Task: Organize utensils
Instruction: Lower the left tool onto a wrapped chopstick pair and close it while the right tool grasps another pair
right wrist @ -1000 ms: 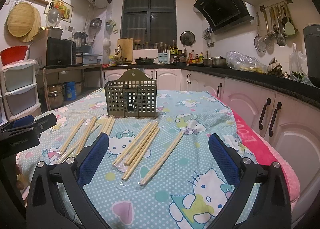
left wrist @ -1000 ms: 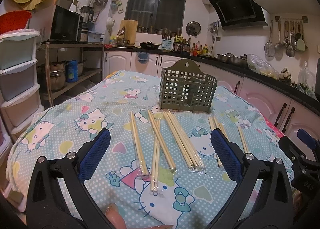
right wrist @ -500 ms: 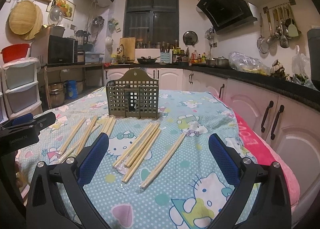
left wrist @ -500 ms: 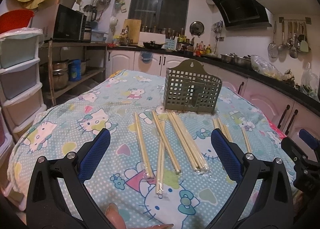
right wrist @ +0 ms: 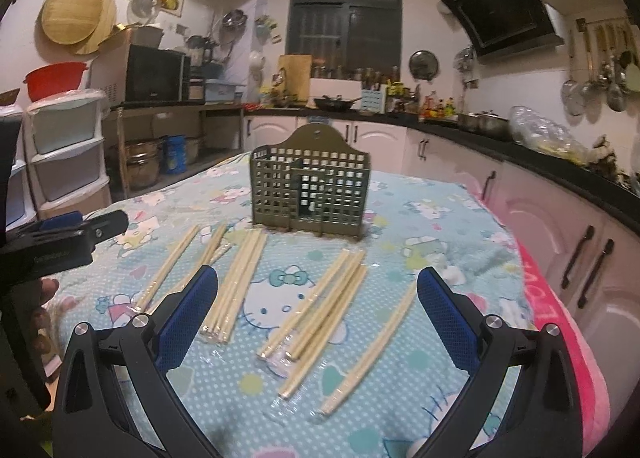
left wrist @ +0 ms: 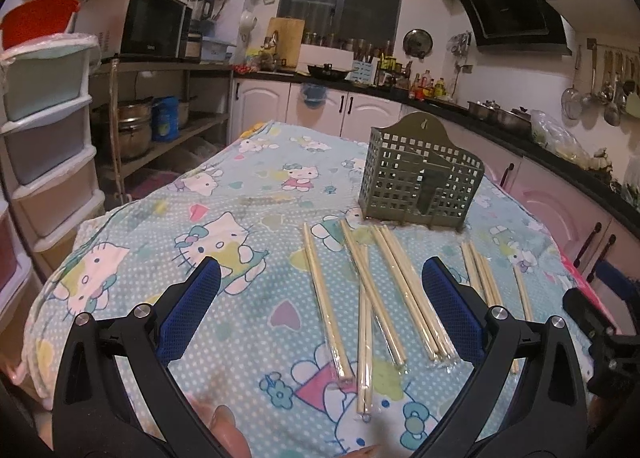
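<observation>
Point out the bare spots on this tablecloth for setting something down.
Bare cloth lies left of the leftmost chopstick pair, and right of the green holder toward the pink edge. In front of the holder it is crowded with chopsticks.

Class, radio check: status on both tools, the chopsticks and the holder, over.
Left tool open, empty; right tool open, empty. Wrapped chopsticks all flat on the tablecloth, none in the green holder. Holder upright behind them, nothing blocking.
</observation>
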The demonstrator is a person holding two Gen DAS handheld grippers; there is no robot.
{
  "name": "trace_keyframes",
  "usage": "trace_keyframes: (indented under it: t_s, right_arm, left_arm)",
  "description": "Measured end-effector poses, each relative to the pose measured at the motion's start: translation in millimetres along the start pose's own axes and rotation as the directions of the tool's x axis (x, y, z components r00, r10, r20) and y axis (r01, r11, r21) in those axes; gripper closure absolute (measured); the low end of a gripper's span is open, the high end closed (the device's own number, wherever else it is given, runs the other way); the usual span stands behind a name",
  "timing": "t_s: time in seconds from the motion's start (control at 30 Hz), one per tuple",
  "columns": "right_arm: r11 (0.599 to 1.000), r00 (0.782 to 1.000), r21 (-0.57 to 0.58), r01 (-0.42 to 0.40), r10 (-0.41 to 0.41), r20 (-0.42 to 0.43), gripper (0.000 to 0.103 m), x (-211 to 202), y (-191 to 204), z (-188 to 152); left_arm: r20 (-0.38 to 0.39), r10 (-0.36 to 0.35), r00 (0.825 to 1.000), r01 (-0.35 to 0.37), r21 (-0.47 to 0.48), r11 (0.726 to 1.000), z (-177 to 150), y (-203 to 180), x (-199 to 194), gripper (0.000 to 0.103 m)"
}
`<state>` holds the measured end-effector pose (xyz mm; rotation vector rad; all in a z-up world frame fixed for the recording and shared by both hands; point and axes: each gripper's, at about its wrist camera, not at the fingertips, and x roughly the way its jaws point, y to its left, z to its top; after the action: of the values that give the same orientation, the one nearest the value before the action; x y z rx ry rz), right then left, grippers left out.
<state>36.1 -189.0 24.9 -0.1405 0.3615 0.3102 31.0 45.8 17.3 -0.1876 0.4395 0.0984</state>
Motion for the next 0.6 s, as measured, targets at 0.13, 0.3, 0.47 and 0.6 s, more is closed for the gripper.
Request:
trace_keyframes:
  t_s: [0.13, 0.3, 0.47, 0.6]
  right_arm:
    - [1.0, 1.0, -0.021, -0.021, 0.021, -0.016, 0.006, 10.0, 5.4, 5.4]
    - [0.998, 0.998, -0.052, -0.038, 0.036, -0.042, 0.006, 26.2, 10.1, 14.2]
    - [0.997, 0.995, -0.043, -0.071, 0.067, -0.079, 0.009, 45.8, 7.6, 26.8]
    - [0.996, 0.99, -0.048, -0.078, 0.072, -0.121, 0.021, 64.4, 5.1, 32.6]
  left_arm:
    - [0.004, -0.002, 1.0, 0.002, -0.008, 1.0, 8.1, 3.8, 5.4, 0.011]
    - [-0.023, -0.013, 1.0, 0.013, -0.012, 1.0, 18.5, 2.9, 17.5, 0.011]
    - [-0.08, -0.031, 0.996, 0.028, -0.049, 0.998, 31.7, 7.2, 34.6, 0.011]
    - [-0.11, -0.049, 0.993, 0.043, -0.059, 0.997, 40.7, 8.4, 47.4, 0.011]
